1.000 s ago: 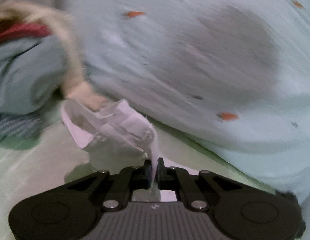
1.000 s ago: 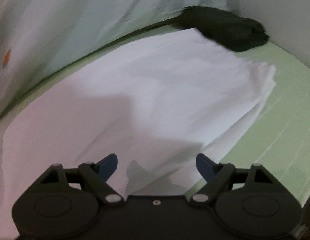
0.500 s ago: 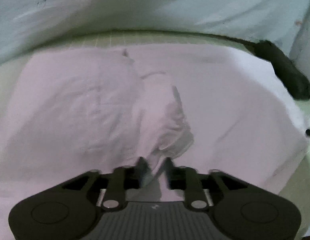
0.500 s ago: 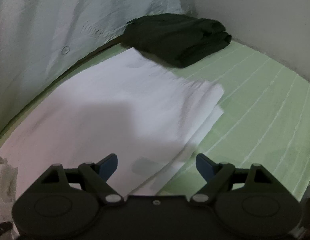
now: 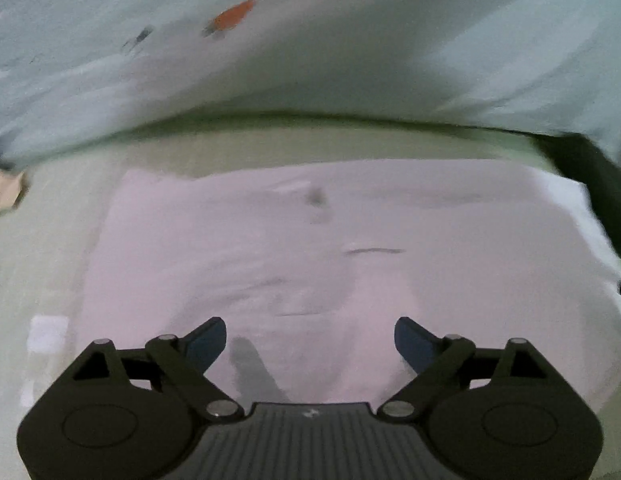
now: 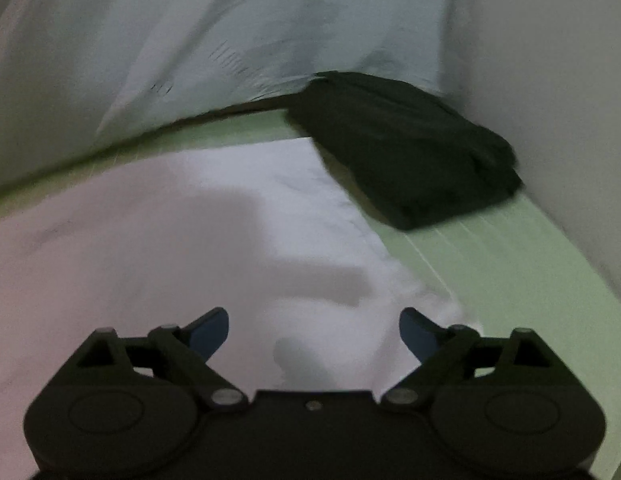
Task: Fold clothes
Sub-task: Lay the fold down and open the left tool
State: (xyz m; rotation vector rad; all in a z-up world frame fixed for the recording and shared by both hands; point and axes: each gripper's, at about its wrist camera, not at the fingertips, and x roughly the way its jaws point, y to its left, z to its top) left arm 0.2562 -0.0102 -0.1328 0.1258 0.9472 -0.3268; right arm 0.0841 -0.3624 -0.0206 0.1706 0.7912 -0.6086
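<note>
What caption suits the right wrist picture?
Open right gripper above a flat white cloth garment on green bedding, beside a folded dark garment.

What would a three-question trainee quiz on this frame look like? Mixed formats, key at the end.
1. True or false: the left gripper is clamping the white garment.
2. Which item lies beyond the white garment's far right corner? A) a dark folded garment B) a red towel C) a basket
3. Fill in: the right gripper's jaws stand ____.

Key: 1 false, its jaws are apart with nothing between them; 2 A; 3 open.
</note>
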